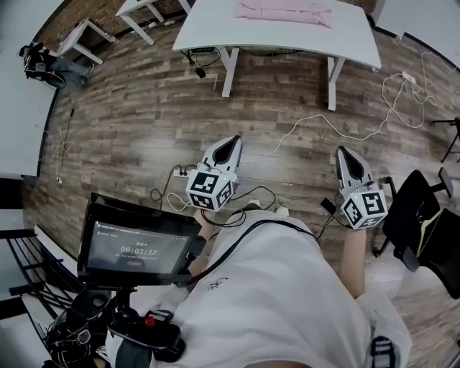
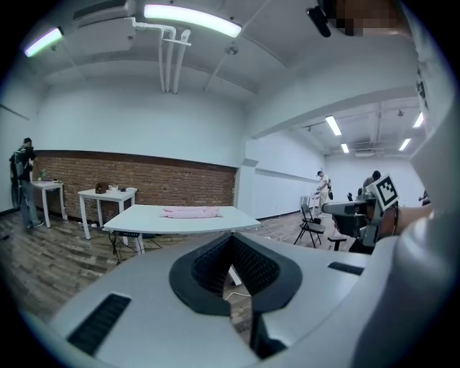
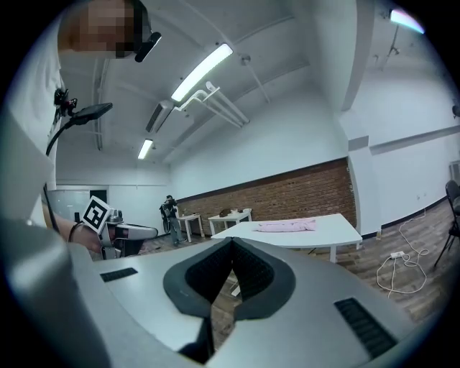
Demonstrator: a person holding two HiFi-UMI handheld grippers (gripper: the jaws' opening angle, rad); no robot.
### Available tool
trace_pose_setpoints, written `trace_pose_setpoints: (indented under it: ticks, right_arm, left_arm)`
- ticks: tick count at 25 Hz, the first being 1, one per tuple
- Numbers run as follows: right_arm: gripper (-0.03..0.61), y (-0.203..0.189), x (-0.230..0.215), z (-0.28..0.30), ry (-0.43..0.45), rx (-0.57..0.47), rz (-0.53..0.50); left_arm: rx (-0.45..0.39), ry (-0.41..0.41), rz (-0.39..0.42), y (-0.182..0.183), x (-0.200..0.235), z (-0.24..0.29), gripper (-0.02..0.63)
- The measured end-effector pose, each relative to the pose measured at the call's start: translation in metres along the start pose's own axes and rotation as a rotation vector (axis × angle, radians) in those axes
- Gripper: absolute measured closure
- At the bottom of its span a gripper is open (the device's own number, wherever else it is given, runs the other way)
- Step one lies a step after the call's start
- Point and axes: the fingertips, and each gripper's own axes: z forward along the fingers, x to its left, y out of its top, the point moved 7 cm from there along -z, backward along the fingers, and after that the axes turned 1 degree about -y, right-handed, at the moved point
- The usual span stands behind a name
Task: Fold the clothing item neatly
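A pink folded garment (image 1: 286, 12) lies on the white table (image 1: 215, 32) at the far side of the room; it also shows as a flat pink garment (image 2: 190, 212) in the left gripper view and as a pink garment (image 3: 286, 226) in the right gripper view. My left gripper (image 1: 231, 146) and right gripper (image 1: 343, 154) are both held close to my body over the wooden floor, well short of the table. Both are shut with nothing between the jaws.
A tablet on a stand (image 1: 136, 248) is at my lower left. A black chair (image 1: 420, 215) stands to my right. Cables (image 1: 402, 90) trail over the floor. Small white tables (image 1: 90, 32) stand by the brick wall. People stand far off (image 2: 25, 180).
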Motion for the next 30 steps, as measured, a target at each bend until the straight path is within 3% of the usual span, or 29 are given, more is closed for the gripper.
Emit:
trace_pose_setpoints:
  ticks: [19,30]
  right_arm:
    - [0.574,0.028,0.051,-0.027,-0.156,-0.073,-0.04]
    - [0.574,0.028,0.059,-0.025,-0.165,-0.093,-0.052]
  left_arm:
    - [-0.065,-0.124,0.057,0.03,0.017,-0.015,0.612]
    - [-0.077,-0.174,0.078,0.025,0.011,-0.017,0.612]
